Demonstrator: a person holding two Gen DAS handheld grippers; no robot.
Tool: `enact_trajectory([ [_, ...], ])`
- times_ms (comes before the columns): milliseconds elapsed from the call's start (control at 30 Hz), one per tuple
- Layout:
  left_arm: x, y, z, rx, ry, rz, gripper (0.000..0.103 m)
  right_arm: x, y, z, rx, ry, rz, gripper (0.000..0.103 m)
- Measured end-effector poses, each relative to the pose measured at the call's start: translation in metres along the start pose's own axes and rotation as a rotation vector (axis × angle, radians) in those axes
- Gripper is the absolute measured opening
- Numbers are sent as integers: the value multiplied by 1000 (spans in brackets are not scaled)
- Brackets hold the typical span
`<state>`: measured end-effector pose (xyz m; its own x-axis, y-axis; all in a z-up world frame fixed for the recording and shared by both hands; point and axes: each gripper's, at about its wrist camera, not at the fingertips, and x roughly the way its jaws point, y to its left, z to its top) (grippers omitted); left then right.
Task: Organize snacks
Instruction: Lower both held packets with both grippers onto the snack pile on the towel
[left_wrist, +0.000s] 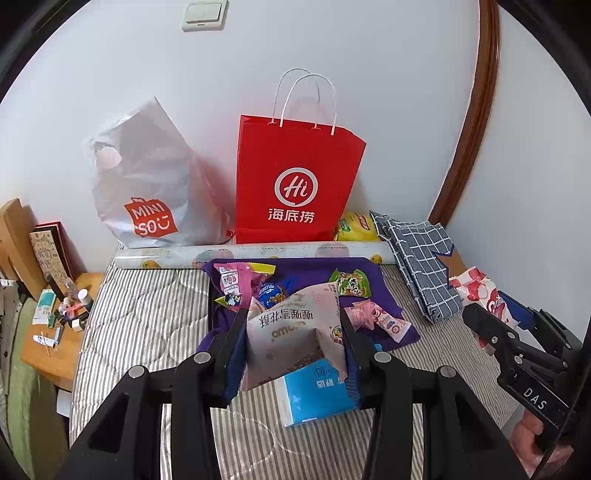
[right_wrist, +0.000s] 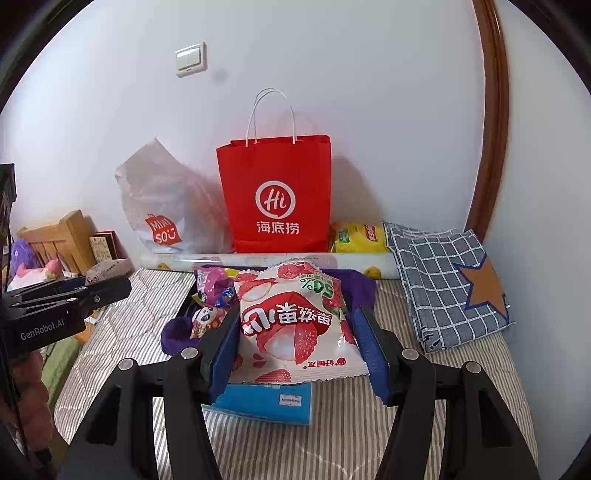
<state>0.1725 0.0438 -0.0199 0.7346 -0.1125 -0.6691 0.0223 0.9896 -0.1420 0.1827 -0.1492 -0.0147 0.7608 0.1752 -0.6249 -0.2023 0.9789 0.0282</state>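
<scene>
My left gripper (left_wrist: 293, 325) is shut on a pale pink snack bag (left_wrist: 295, 332) with Chinese print, held above the bed. My right gripper (right_wrist: 299, 325) is shut on a white and red lychee snack bag (right_wrist: 291, 325), also lifted; it shows at the right of the left wrist view (left_wrist: 476, 291). Behind them a purple cloth-lined tray (left_wrist: 369, 273) holds several small snack packs: pink (left_wrist: 236, 280), blue (left_wrist: 273, 291), green (left_wrist: 349, 282). A red paper bag (left_wrist: 295, 181) stands open against the wall.
A grey Miniso plastic bag (left_wrist: 147, 192) stands left of the red bag. A rolled paper tube (left_wrist: 255, 253) lies behind the tray. A blue tissue pack (left_wrist: 314, 395) lies on the striped bed. A checked cloth (right_wrist: 443, 288) and a yellow pack (right_wrist: 354, 238) are at right; a wooden nightstand (left_wrist: 55, 354) at left.
</scene>
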Motion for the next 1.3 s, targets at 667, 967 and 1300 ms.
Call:
enact_trajectory([
  [667, 27, 4, 22, 4, 18, -3, 42, 28, -7, 17, 11, 17, -4, 60],
  [967, 42, 3, 28, 16, 37, -3, 42, 44, -12, 21, 29, 29, -4, 60],
  [1300, 57, 3, 34, 26, 53, -12, 42, 59, -17, 25, 40, 42, -12, 60],
])
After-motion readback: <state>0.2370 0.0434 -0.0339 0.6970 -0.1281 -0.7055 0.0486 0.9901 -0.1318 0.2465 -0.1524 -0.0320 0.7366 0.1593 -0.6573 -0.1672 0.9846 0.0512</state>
